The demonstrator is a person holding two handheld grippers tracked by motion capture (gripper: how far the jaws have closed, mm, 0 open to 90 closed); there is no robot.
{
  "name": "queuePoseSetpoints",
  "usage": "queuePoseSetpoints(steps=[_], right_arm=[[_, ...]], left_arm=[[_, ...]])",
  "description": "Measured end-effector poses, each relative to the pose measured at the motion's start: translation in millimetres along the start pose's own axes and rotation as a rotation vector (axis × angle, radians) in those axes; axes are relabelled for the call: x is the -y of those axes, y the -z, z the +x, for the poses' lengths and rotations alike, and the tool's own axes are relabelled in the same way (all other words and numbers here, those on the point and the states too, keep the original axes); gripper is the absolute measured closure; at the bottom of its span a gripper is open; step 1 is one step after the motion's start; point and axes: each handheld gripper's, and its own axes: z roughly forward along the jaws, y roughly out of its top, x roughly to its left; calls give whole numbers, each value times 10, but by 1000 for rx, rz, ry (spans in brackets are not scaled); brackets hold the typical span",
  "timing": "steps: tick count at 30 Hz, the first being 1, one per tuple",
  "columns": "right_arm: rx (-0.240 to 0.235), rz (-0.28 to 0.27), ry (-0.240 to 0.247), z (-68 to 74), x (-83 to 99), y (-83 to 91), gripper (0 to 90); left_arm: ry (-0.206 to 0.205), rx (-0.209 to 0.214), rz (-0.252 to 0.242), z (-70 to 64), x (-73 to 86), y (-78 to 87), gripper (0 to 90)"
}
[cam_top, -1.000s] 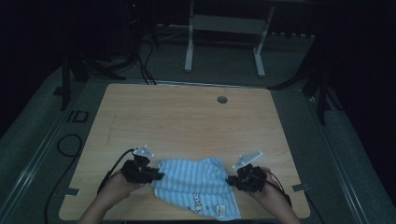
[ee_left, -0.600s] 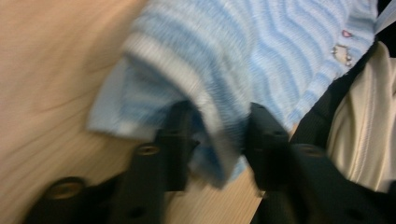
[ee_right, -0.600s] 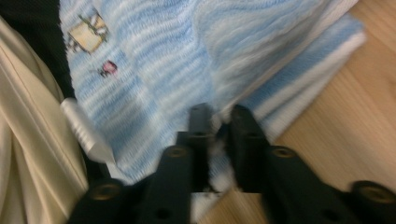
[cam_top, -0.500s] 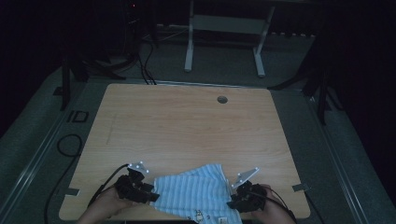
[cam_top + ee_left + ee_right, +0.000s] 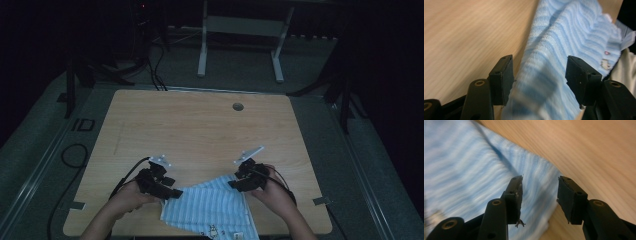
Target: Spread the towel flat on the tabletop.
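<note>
Striped blue cloth [image 5: 212, 210] at near edge of wooden desk [image 5: 200, 130], partly overhanging it. Left gripper [image 5: 172, 192] at cloth's left corner, jaws apart with fabric between them; right gripper [image 5: 234, 184] at its upper right corner, jaws likewise spread over fabric.

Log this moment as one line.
left gripper: open, astride cloth | right gripper: open over cloth edge | cloth: at table's near edge

Blue-and-white striped cloth [image 5: 212, 207]
</note>
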Motion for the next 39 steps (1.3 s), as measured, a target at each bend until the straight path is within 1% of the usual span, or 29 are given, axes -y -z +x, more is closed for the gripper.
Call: queuePoseSetpoints(steps=[1, 2, 3, 4, 5, 6, 8, 10, 11, 14, 16, 17, 18, 20, 21, 22, 23, 25, 27, 28, 30, 31, 32, 33, 35, 36, 37, 38, 39], right_arm=[[13, 25, 15, -2, -24, -98, 556], [18, 46, 12, -5, -41, -185, 581], [27, 75, 9, -8, -50, -256, 662], [46, 106, 26, -2, -54, -314, 723], [55, 126, 34, 4, -54, -351, 821], [47, 126, 35, 0, -55, -363, 851], [47, 127, 40, 9, -71, -344, 864], [55, 117, 51, 11, -109, -288, 867], [69, 100, 63, 4, -142, -233, 867], [104, 31, 52, -38, -231, -34, 867], [122, -40, 47, -76, -292, 171, 867], [135, -76, 49, -80, -312, 282, 867], [141, -119, 54, -69, -321, 396, 867], [135, -163, 58, -26, -294, 592, 866], [132, -184, 51, 15, -252, 659, 866], [116, -195, 54, 58, -196, 695, 866], [101, -187, 53, 113, -130, 692, 866], [81, -138, 66, 208, 34, 597, 862], [44, -83, 53, 254, 227, 450, 858], [36, -53, 36, 264, 330, 370, 855], [9, 6, 14, 275, 521, 204, 846], [-2, 32, 0, 271, 604, 126, 819], [-14, 64, -18, 269, 672, 61, 771], [-18, 89, -19, 264, 724, 28, 733], [-19, 77, -48, 228, 765, 75, 643], [-6, 68, -51, 203, 759, 129, 614], [15, 51, -55, 175, 742, 199, 610], [24, 26, -71, 137, 716, 274, 599], [29, 2, -86, 90, 688, 339, 578]], left_arm=[[-12, 6, 9, -5, -7, -47, 438], [-25, 11, 18, -11, -12, -83, 465], [-35, 14, 27, -19, -16, -107, 517], [-38, 36, 29, -21, -19, -119, 583], [-44, 41, 26, -25, -21, -121, 640], [-46, 44, 30, -24, -29, -114, 750], [-47, 39, 18, -8, -51, -86, 817], [-35, 17, -1, 9, -98, -33, 840], [-43, -1, -11, 7, -119, -2, 853], [-42, -60, -100, -3, -223, 212, 853], [-65, -130, -175, -83, -275, 409, 848], [-66, -131, -205, -133, -290, 504, 837], [-76, -111, -212, -190, -293, 572, 813], [-103, -38, -169, -302, -265, 611, 706], [-120, -26, -145, -354, -231, 584, 688], [-121, -17, -114, -389, -191, 533, 687], [-116, -5, -82, -414, -141, 464, 686], [-106, 14, -16, -430, -22, 302, 686], [-98, 64, 56, -410, 103, 137, 686], [-83, 86, 77, -394, 158, 66, 686], [-50, 102, 92, -334, 228, -13, 647], [-31, 96, 81, -290, 239, -19, 638], [-17, 76, 62, -244, 235, -3, 600], [-2, 53, 38, -198, 220, 28, 589], [27, -22, -20, -93, 165, 93, 504], [50, -57, -43, -31, 128, 121, 499], [72, -75, -75, 34, 87, 143, 498], [88, -77, -95, 95, 41, 151, 492], [95, -95, -106, 134, -9, 138, 480]])
